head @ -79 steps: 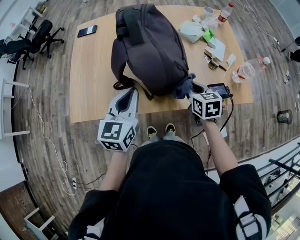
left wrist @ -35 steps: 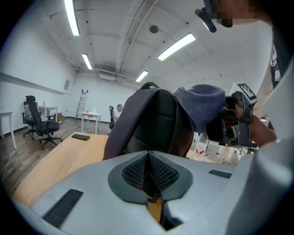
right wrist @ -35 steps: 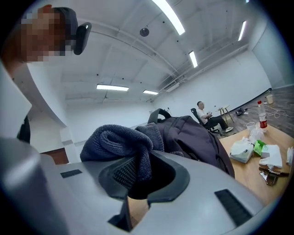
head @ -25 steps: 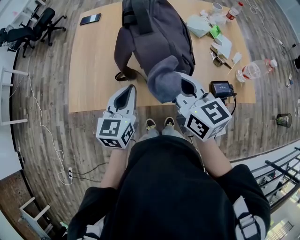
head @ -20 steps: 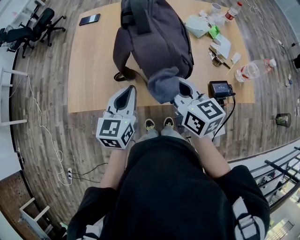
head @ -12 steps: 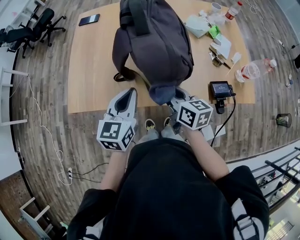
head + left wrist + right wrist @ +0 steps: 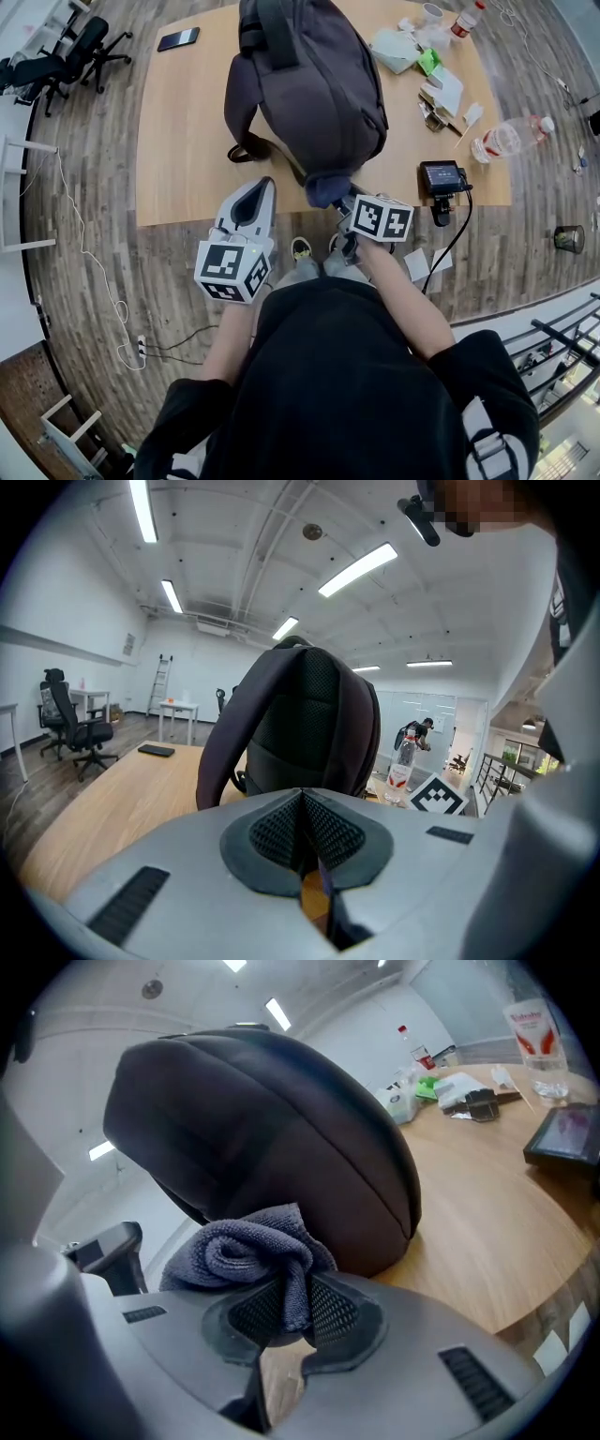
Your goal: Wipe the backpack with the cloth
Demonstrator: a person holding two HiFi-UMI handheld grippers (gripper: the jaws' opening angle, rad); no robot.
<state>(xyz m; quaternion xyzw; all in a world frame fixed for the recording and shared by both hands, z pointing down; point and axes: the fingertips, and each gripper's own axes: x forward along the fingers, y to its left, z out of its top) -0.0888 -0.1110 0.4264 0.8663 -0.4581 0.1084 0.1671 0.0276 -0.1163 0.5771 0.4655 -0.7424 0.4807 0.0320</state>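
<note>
A dark grey backpack (image 7: pixel 305 80) stands on the wooden table (image 7: pixel 187 141); it fills the right gripper view (image 7: pixel 272 1138) and shows in the left gripper view (image 7: pixel 300 728). My right gripper (image 7: pixel 345 204) is shut on a blue-grey cloth (image 7: pixel 328 187), which is bunched against the backpack's near lower end (image 7: pixel 248 1246). My left gripper (image 7: pixel 253 202) is shut with nothing in it, at the table's near edge, left of the backpack's strap (image 7: pixel 248 150). Its pads (image 7: pixel 302 829) meet.
A phone (image 7: pixel 179 38) lies at the table's far left. At the right are a small black screen device (image 7: pixel 441 176), a water bottle (image 7: pixel 506 139), papers and cups (image 7: pixel 422 56). Office chairs (image 7: pixel 66 80) stand far left. My feet (image 7: pixel 302 249) are under the table edge.
My right gripper has come down the near face of the backpack with the cloth, from above the lower end to the table's edge, and rolled. The left gripper kept still.
</note>
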